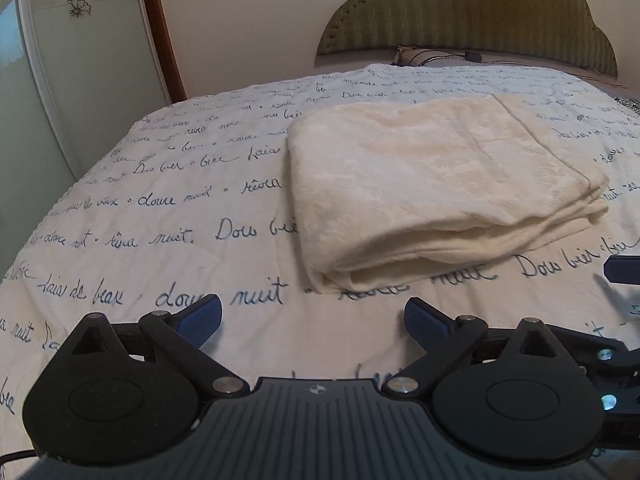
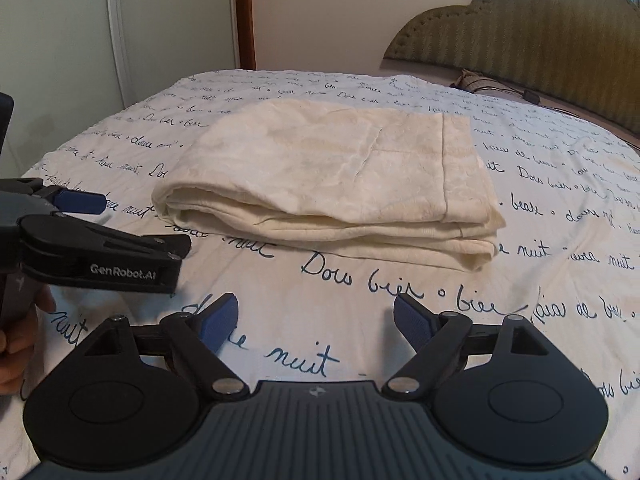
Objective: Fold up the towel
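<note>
A cream towel lies folded into a thick rectangle on the bed, its layered edge facing me; in the right wrist view the towel sits just ahead. My left gripper is open over the bedspread, short of the towel's near edge, with nothing between its blue pads. My right gripper is open too, likewise short of the towel and holding nothing. The left gripper's body shows from the side at the left of the right wrist view, held by a hand.
A white bedspread with dark script writing covers the bed. A green padded headboard stands behind, with a small pillow and cable at its foot. A pale wardrobe with flower decals stands at the left.
</note>
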### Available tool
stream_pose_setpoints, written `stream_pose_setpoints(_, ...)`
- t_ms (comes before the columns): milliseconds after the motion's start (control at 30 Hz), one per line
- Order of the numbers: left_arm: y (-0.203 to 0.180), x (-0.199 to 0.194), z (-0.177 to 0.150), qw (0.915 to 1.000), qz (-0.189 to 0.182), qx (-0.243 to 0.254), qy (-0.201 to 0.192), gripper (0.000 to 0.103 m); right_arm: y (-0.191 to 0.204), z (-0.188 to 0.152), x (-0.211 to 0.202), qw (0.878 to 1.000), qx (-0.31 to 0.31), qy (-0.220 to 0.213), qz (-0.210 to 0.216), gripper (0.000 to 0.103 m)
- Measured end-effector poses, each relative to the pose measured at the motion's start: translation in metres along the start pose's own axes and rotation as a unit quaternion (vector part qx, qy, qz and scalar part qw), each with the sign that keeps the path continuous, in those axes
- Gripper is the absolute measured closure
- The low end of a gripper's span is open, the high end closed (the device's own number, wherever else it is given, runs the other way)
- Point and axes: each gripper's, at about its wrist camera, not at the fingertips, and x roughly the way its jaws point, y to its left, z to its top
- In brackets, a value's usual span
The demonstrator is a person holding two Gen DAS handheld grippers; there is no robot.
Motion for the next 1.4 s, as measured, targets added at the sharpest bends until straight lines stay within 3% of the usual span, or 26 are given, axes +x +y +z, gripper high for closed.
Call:
stream_pose_setpoints(267,-0.013,-0.014,-0.008,0.9997,-0.015,-0.018,0.004,0.003,0.001,-0.008,-0.012,1.000,0.021,0.002,0.004,0.017)
stream_pose_setpoints(633,-0.008,-0.018,-0.019,0.9990,0.003,-0.043,-0.013,0.002,-0.001,-0.018,-0.006,0.999,0.045,-0.002,-0.029,0.016)
stream_pose_setpoints(867,-0.005,-0.011,-0.030,0.9988,-0.003,-0.046,-0.017,0.000,-0.005,-0.024,0.001,0.998,0.042,-0.011,-0.052,0.004)
stream_pose_setpoints(1033,-0.006,-0.009,-0.033,0.9987,-0.004,-0.047,-0.018,0.000,-0.012,-0.022,0.002,0.998,0.052,-0.009,-0.041,0.003)
stream_pose_setpoints(1200,-0.007,-0.007,-0.033,0.9986,-0.004,-0.049,-0.017,0.000,-0.015,-0.011,0.010,0.999,0.025,0.025,-0.033,0.000)
stream_pose_setpoints(1400,-0.005,-0.007,-0.033,0.9985,-0.006,-0.053,-0.016,0.000,-0.023,-0.004,0.001,0.998,0.046,0.003,-0.034,0.000)
